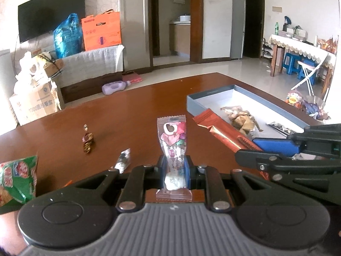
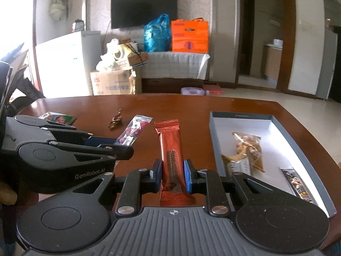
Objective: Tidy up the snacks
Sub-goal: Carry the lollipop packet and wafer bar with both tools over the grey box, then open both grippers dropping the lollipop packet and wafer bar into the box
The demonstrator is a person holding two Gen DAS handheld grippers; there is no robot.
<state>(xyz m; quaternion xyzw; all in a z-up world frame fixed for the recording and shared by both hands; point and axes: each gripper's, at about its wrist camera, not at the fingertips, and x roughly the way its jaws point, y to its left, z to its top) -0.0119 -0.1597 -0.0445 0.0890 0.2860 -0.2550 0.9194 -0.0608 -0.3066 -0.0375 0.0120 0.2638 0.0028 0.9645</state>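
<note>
My left gripper (image 1: 175, 167) is shut on a clear candy packet with a pink strawberry print (image 1: 173, 140), held upright above the brown table (image 1: 132, 111). My right gripper (image 2: 172, 170) is shut on a long red-brown snack bar (image 2: 170, 147), which points away from me. In the left wrist view the right gripper (image 1: 251, 149) and its bar (image 1: 223, 131) sit just left of the blue-grey open box (image 1: 213, 102). In the right wrist view the left gripper (image 2: 119, 144) with the candy packet (image 2: 134, 132) is at the left. The box (image 2: 215, 136) holds a golden nut bag (image 2: 247, 149) and a dark packet (image 2: 296, 183).
On the table lie a small brown wrapped candy (image 1: 87, 141), a silver wrapper (image 1: 123, 160) and a green snack bag (image 1: 17, 179). Beyond the table's far edge stand cardboard boxes (image 2: 113, 82), a low cabinet and a wall television.
</note>
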